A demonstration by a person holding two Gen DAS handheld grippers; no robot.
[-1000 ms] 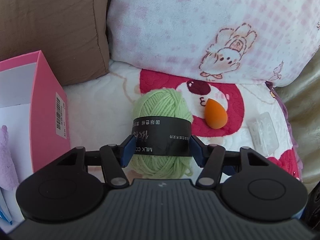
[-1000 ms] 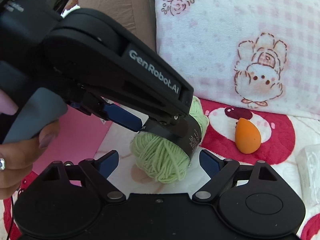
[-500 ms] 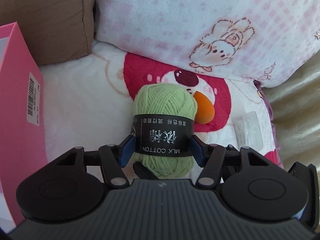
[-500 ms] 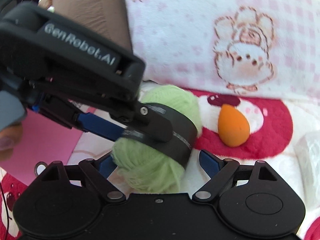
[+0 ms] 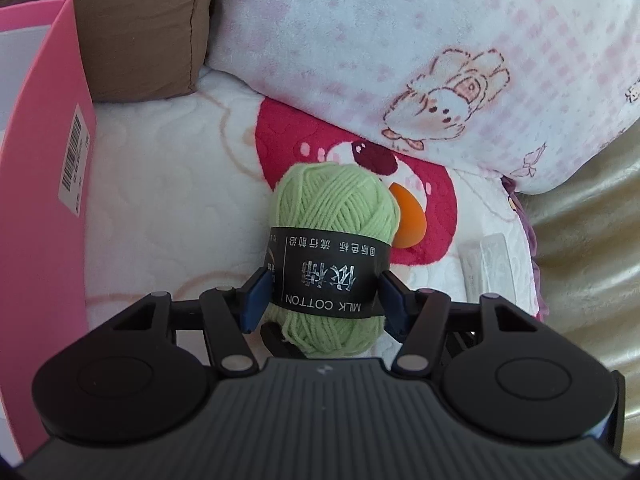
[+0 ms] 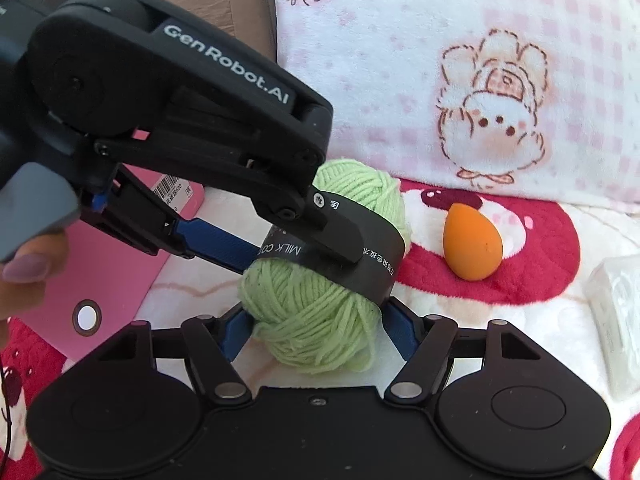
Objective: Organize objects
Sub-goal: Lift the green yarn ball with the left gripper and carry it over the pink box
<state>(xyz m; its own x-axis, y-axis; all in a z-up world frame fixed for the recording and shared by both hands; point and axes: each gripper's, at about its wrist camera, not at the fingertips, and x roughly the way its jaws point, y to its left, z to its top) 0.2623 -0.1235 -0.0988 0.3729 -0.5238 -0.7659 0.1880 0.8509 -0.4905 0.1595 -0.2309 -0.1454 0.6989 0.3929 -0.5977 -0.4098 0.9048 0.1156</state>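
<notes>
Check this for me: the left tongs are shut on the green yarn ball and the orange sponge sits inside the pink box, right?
Not quite. The left tongs are shut on the green yarn ball, but the orange sponge lies on the red and white blanket, outside the pink box. The right wrist view shows it.

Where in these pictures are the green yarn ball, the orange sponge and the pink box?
green yarn ball (image 5: 334,204), left wrist view, on the bare yarn above the black band.
orange sponge (image 6: 472,242), right wrist view, on its rounded middle.
pink box (image 5: 44,208), left wrist view, on its pink side wall.
</notes>
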